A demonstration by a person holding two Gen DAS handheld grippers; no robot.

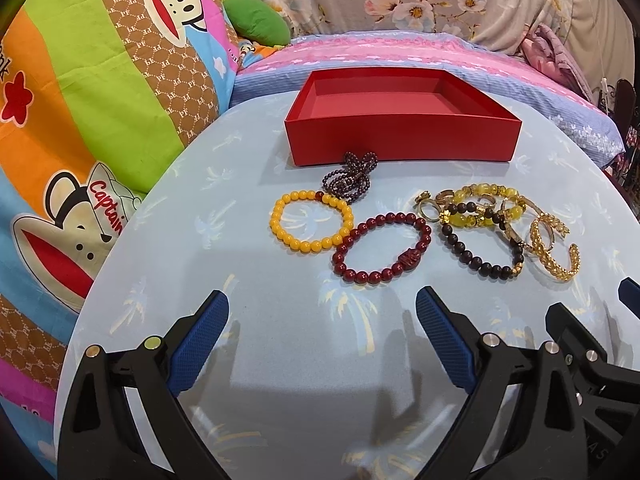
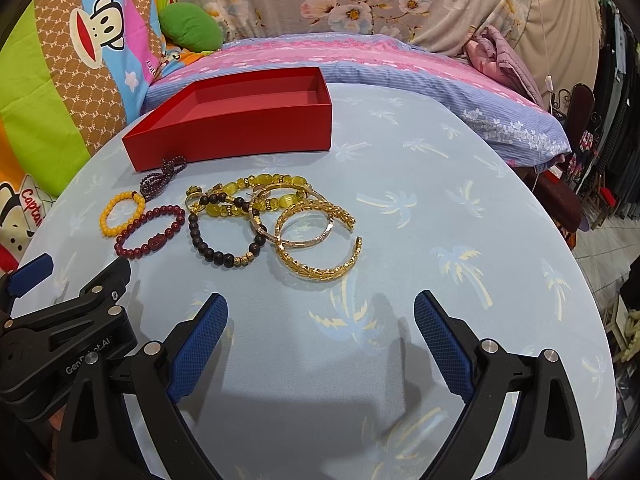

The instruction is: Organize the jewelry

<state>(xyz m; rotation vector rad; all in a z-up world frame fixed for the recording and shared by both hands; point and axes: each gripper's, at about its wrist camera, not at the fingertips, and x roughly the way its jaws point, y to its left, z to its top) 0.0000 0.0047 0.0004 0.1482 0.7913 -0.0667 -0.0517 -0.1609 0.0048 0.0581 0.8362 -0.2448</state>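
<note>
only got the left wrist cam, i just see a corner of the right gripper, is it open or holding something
Observer: The right gripper is open and empty, with its blue pads spread over bare cloth.
Operator: is the gold leaf cuff tangled in the pile
Observer: The gold leaf-pattern open cuff seems to touch only a thin gold bangle, at its left end. Its gap faces right.
Operator: any room right of the pile
Observer: Yes, the light blue palm-print tablecloth is bare from there to the table's edge.
</note>
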